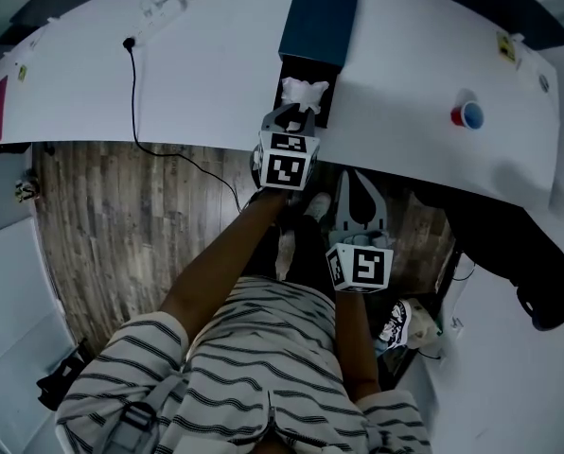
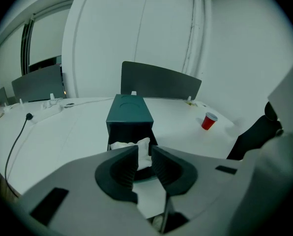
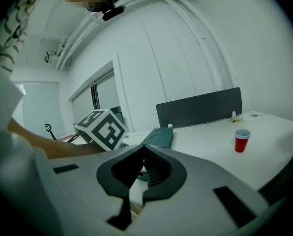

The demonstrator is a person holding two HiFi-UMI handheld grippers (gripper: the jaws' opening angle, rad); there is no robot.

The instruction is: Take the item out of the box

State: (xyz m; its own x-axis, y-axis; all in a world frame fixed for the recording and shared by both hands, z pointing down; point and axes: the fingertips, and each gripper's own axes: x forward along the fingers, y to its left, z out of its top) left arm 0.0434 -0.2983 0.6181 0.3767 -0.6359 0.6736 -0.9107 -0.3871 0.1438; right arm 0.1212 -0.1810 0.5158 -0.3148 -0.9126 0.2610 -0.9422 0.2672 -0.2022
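Note:
A dark teal box [image 1: 318, 25] lies on the white table [image 1: 206, 74], its open end facing me. Crumpled white paper [image 1: 304, 93] fills that opening. My left gripper [image 1: 296, 116] reaches to the box mouth. In the left gripper view the jaws [image 2: 144, 154] stand nearly together, with an upright corner of the paper [image 2: 142, 145] between their tips, in front of the box [image 2: 130, 113]. My right gripper [image 1: 358, 183] hangs below the table's near edge, shut and empty. In the right gripper view [image 3: 142, 156] it looks toward the box [image 3: 161, 136] and the left gripper's marker cube [image 3: 102, 128].
A red cup [image 1: 467, 114] stands on the table to the right of the box, also visible as the cup [image 2: 209, 120]. A black cable [image 1: 135, 83] runs across the left part of the table and drops to the wooden floor. A dark divider panel [image 2: 159, 82] rises behind the box.

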